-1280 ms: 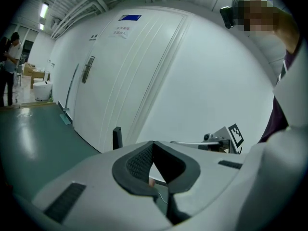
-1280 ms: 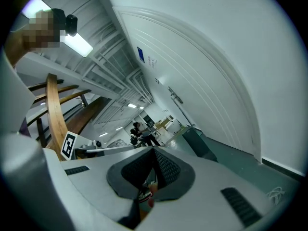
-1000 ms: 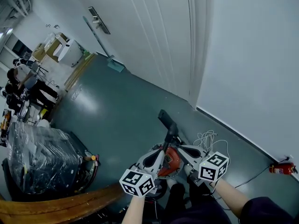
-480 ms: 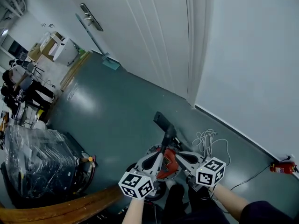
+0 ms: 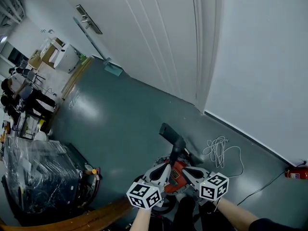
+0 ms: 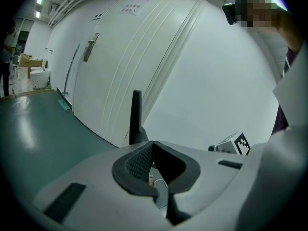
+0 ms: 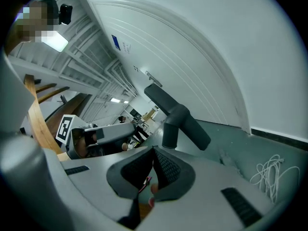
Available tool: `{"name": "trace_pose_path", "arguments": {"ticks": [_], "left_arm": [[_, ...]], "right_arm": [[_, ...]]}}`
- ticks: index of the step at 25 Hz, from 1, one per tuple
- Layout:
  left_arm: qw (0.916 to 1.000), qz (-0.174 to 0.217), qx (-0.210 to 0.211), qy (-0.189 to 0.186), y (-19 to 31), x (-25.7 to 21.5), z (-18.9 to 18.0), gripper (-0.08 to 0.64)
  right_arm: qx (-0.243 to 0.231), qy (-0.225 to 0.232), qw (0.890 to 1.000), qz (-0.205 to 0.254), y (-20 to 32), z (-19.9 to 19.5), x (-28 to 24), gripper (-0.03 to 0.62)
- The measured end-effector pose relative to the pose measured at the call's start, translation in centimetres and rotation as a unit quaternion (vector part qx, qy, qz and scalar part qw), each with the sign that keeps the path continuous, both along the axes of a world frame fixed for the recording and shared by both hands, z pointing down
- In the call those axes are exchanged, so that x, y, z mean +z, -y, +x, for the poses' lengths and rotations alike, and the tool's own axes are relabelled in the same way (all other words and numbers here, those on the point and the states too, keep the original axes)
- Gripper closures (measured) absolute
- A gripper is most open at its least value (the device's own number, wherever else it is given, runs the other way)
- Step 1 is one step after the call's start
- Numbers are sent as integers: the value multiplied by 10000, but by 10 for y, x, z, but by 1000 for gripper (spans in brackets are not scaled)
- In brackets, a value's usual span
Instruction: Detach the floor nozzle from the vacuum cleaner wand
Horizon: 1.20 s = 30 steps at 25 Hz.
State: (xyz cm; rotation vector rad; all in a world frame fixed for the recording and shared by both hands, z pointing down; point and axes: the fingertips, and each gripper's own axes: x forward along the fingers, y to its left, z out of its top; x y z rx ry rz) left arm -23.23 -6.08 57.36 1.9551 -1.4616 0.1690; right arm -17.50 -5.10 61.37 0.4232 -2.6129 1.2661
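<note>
Jaws together, empty, on left gripper and right gripper; open both first, then clamp wand near nozzle, pull straight.

Low centre: left claw beside right claw, vacuum cleaner body between. Just ahead, floor nozzle. Right of it on floor, cable coil. Far right against wall, fire extinguisher. Far left, wrapped cart. Behind, door.
</note>
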Motion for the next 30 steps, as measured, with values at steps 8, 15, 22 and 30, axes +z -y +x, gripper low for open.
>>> {"name": "trace_pose_path", "arguments": {"ticks": [8,15,22,30], "left_arm": [[9993,-165,325,122,9,38,-13,557],[9985,-177,486,199,19,46,-22,557],[9962,-312,765,271,26,53,-29,556],[9884,-602,1373,232,35,65,-18,509]], "right_arm": [[-148,-146,9997,-94,-12,-24,64,557],[-105,-77,9995,-290,-16,-48,87,445],[109,-29,9995,-295,-2,-73,92,423],[241,23,9996,-131,1,-78,92,433]]}}
